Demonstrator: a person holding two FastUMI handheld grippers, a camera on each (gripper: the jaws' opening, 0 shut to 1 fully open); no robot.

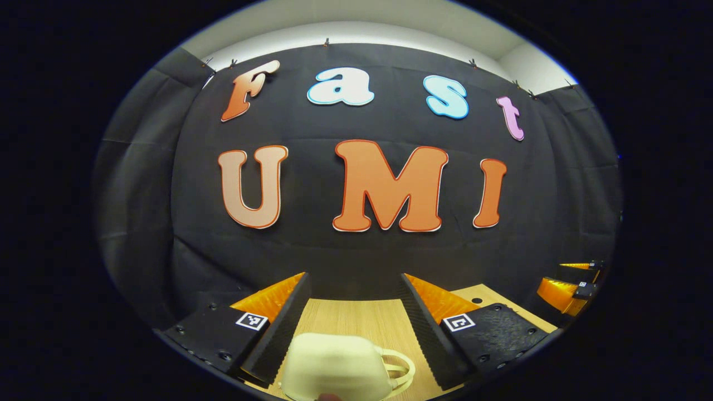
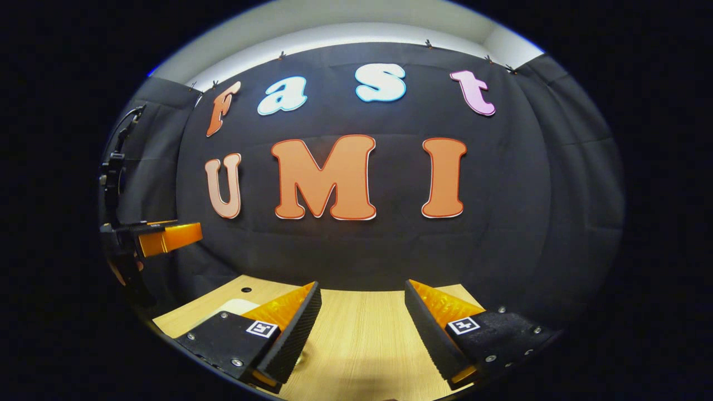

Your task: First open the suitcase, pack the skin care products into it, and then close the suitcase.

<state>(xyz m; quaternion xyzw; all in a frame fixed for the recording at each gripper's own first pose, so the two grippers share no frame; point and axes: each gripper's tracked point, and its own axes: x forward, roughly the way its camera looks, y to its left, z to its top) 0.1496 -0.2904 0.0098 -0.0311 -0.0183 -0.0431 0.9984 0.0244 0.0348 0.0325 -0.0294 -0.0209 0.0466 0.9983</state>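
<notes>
Cream suitcase [image 1: 340, 367] between left tool [image 1: 353, 312]

One cream suitcase [image 1: 334, 367], one wooden table [image 2: 362, 340], two grippers: left gripper [image 1: 353, 317], right gripper [image 2: 362, 323].

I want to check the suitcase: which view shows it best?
The left gripper view: the cream suitcase, handle to the right, lies on the table between the open fingers. The right gripper view shows just a pale corner behind its finger.

Cream-white suitcase [image 1: 334, 367] on pale, fine-grained wooden table [image 2: 362, 334]; plain black cloth wall [image 1: 356, 250].
</notes>
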